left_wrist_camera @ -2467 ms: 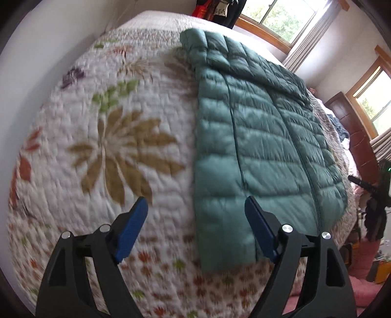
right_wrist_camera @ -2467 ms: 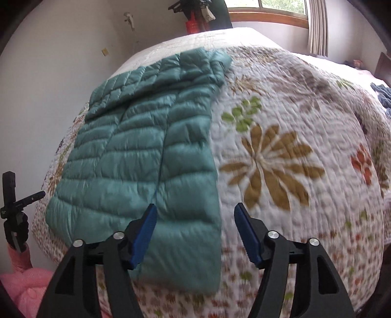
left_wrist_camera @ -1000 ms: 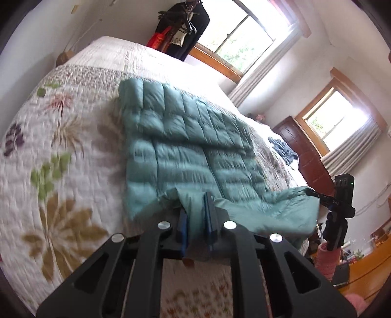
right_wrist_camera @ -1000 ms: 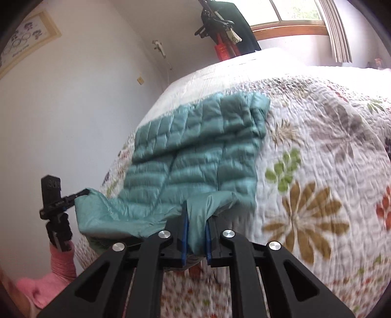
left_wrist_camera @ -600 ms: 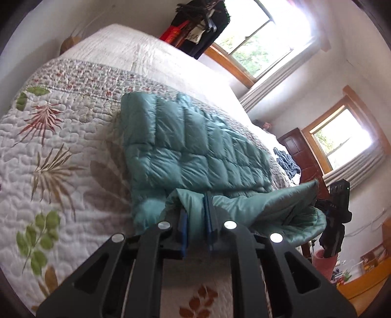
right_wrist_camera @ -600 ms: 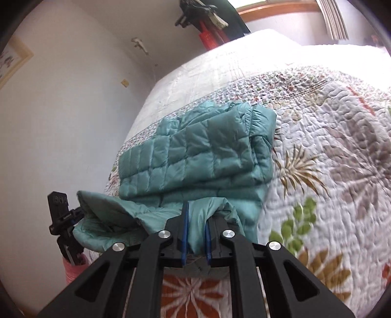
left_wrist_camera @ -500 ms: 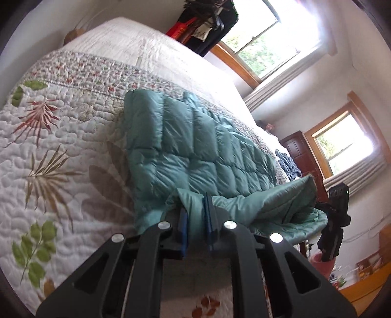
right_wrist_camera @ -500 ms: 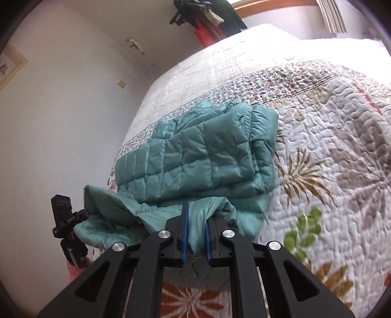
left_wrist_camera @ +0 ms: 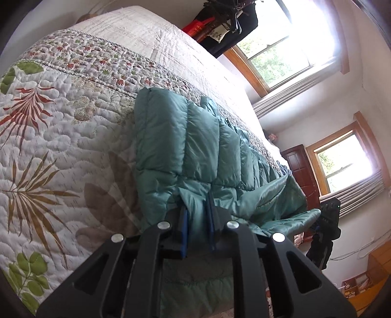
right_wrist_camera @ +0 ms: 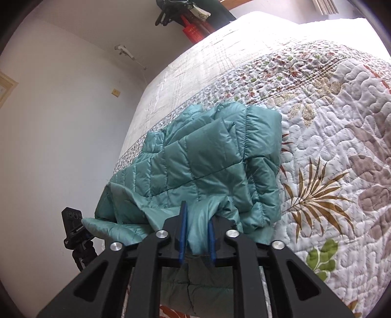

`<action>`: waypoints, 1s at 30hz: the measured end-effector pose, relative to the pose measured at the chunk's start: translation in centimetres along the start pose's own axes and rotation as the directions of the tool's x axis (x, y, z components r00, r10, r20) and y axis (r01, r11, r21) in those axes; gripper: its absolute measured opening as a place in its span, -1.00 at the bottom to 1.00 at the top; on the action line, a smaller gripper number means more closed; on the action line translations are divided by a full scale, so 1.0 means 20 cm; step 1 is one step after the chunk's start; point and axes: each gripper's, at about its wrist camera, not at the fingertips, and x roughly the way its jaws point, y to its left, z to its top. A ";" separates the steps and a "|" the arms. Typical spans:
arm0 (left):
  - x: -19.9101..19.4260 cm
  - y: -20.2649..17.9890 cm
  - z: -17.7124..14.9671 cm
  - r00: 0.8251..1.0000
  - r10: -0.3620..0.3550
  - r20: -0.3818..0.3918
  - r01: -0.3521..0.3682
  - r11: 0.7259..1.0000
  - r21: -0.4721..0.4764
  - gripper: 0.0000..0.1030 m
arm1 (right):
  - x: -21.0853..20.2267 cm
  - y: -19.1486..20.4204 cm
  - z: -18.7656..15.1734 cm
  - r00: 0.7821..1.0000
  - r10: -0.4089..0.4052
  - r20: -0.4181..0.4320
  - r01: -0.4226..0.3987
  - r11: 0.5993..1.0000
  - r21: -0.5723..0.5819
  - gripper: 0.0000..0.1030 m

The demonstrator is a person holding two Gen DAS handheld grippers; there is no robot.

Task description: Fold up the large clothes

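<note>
A teal quilted puffer jacket (left_wrist_camera: 180, 141) (right_wrist_camera: 207, 159) lies on the floral quilted bed (left_wrist_camera: 48, 137) (right_wrist_camera: 330, 151). My left gripper (left_wrist_camera: 196, 208) is shut on one corner of its hem. My right gripper (right_wrist_camera: 196, 220) is shut on the other corner. The hem is lifted and carried over the lower body, so the shiny lining (left_wrist_camera: 271, 195) (right_wrist_camera: 117, 195) sags between the two corners. The collar end lies flat ahead of both grippers. In each view the other gripper (left_wrist_camera: 328, 220) (right_wrist_camera: 73, 227) shows at the hem's far side.
Windows with wooden frames (left_wrist_camera: 271, 56) and a dark wooden door (left_wrist_camera: 300, 168) stand to the right. Dark clothes hang on a rack (left_wrist_camera: 224, 22) (right_wrist_camera: 185, 14) beyond the bed. A white wall (right_wrist_camera: 61, 122) runs along the bed's left side.
Both grippers went from open at the hem to shut on it. They then lifted it and carried it forward toward the collar, folding the jacket's lower half over its upper half.
</note>
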 end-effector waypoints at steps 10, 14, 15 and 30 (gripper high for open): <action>-0.25 -0.10 -0.03 0.977 0.096 0.191 -0.119 0.987 0.110 0.18 | -0.26 -0.03 0.00 0.981 -0.010 0.193 0.019 0.999 -0.044 0.38; -0.22 -0.20 -0.07 0.962 0.160 0.222 -0.212 0.949 0.233 0.36 | -0.23 0.05 -0.03 0.981 -0.047 0.190 0.077 0.985 -0.152 0.61; -0.19 -0.23 -0.09 0.956 0.181 0.230 -0.241 0.934 0.264 0.40 | -0.21 0.07 -0.04 0.982 -0.057 0.181 0.089 0.981 -0.174 0.63; 0.07 -0.30 -0.17 0.920 0.294 0.259 -0.379 0.836 0.396 -0.63 | 0.14 0.14 -0.10 0.962 -0.254 0.097 0.272 0.908 -0.319 -0.61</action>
